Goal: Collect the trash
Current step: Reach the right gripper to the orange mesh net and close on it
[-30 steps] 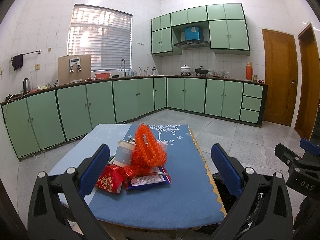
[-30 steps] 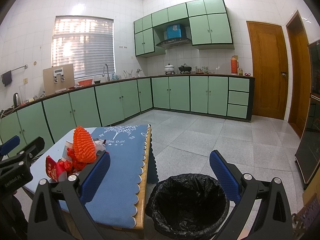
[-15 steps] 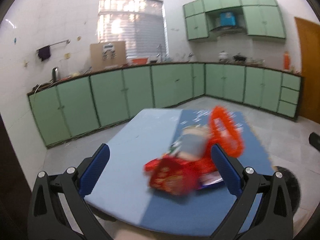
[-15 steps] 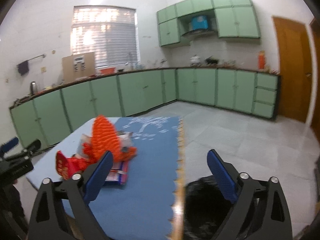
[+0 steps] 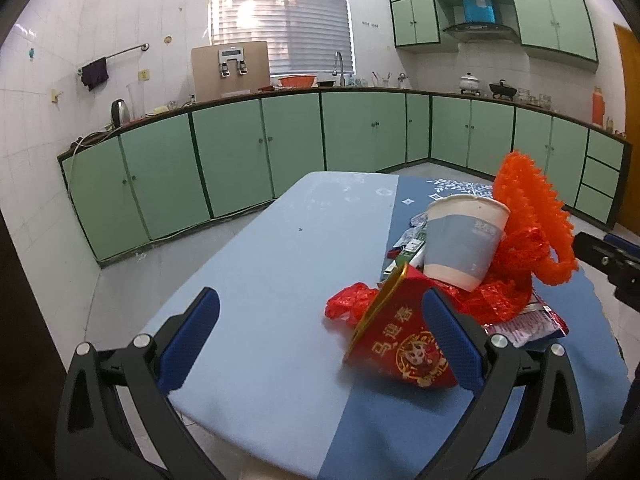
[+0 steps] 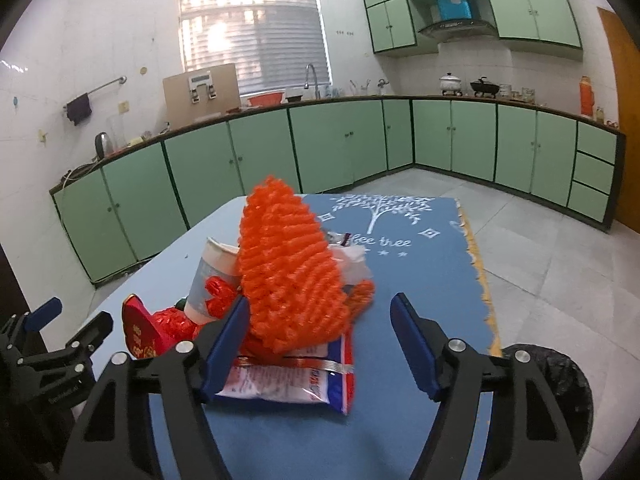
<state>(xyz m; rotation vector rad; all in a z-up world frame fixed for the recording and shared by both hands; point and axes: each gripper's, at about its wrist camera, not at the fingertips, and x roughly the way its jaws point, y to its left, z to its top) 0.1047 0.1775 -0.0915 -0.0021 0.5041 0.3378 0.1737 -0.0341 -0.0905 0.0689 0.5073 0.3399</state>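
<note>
White lettering on the dark blue tablecloth (image 6: 420,280) reads "fee tree" below a white tree drawing; the start of the wording is hidden behind the orange foam fruit net (image 6: 288,272). A red paper packet (image 5: 400,344) with a gold edge bears gold Chinese characters, apparently "马迎春", above a round gold emblem. The blue band of the paper cup (image 5: 464,240) carries small pale characters, too small to read. Print on the flat snack wrapper (image 6: 288,384) is too blurred to read.
</note>
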